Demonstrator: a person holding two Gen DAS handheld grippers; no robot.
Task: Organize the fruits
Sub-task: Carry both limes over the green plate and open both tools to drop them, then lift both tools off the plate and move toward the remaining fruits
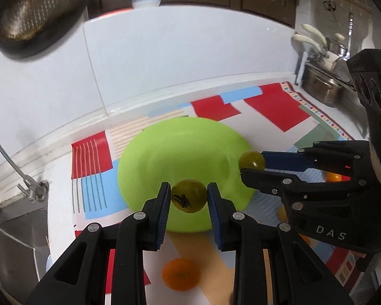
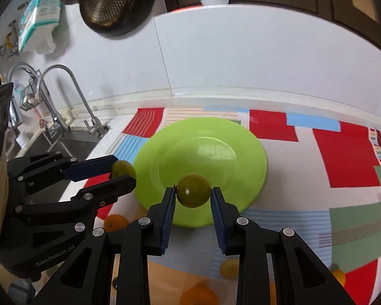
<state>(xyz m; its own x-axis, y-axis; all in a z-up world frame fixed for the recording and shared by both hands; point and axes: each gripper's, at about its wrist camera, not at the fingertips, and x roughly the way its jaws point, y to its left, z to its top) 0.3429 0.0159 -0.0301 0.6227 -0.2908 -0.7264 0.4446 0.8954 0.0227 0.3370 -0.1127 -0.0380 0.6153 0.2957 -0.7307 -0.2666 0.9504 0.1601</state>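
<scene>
My left gripper (image 1: 189, 195) is shut on a green fruit (image 1: 188, 195) and holds it above the near rim of a lime-green plate (image 1: 165, 152). My right gripper (image 2: 193, 193) is shut on a second green fruit (image 2: 193, 190), also above the plate's (image 2: 216, 137) near rim. Each gripper shows in the other view, the right one (image 1: 251, 165) with its fruit (image 1: 252, 160) at the plate's right edge, the left one (image 2: 123, 171) with its fruit (image 2: 124, 168) at its left edge. An orange (image 1: 180, 274) lies on the mat below the left gripper. More orange and yellow fruits (image 2: 115, 222) lie near the mat's front.
A colourful patterned mat (image 2: 343, 157) covers the counter. A sink with a tap (image 2: 71, 94) is at the left. A dark pan (image 1: 35, 12) hangs on the white wall. A steel pot and utensils (image 1: 322, 86) stand at the far right.
</scene>
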